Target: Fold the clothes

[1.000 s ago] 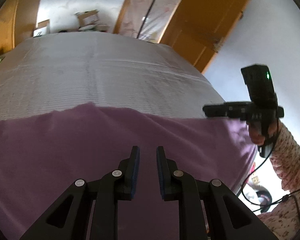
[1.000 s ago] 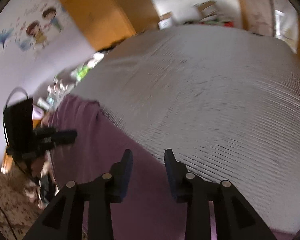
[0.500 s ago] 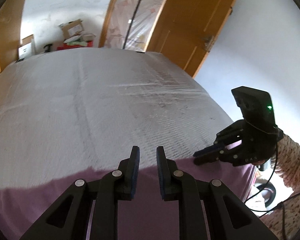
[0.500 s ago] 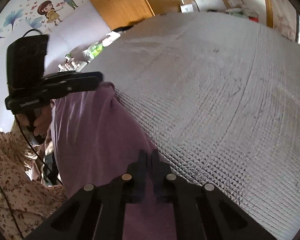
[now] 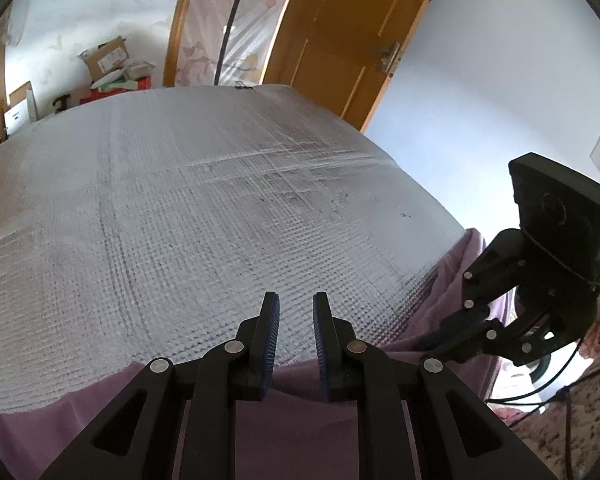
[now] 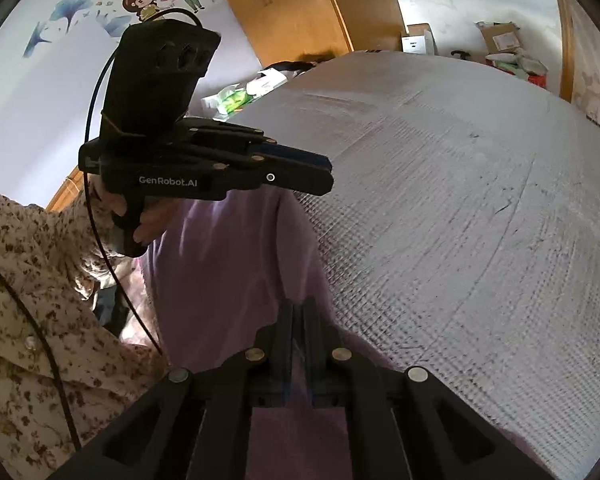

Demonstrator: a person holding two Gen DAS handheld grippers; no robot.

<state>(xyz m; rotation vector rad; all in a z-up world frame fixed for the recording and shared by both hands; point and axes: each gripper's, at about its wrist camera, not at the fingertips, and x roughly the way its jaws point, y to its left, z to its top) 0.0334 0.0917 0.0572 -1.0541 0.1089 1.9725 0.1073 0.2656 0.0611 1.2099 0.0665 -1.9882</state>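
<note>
My right gripper (image 6: pixel 298 320) is clamped on the purple cloth (image 6: pixel 228 264) at the bed's (image 5: pixel 220 208) near edge, while my left gripper (image 5: pixel 294 320), narrowly parted and empty, hovers over that hem running sideways between them.

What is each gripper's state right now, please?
Left gripper: narrow gap, grip on purple fabric garment cannot be told.
Right gripper: just closed, shut on the garment.

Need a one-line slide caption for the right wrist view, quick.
Right gripper pinches the purple garment at the edge of the quilted bed; left gripper hovers alongside.
</note>
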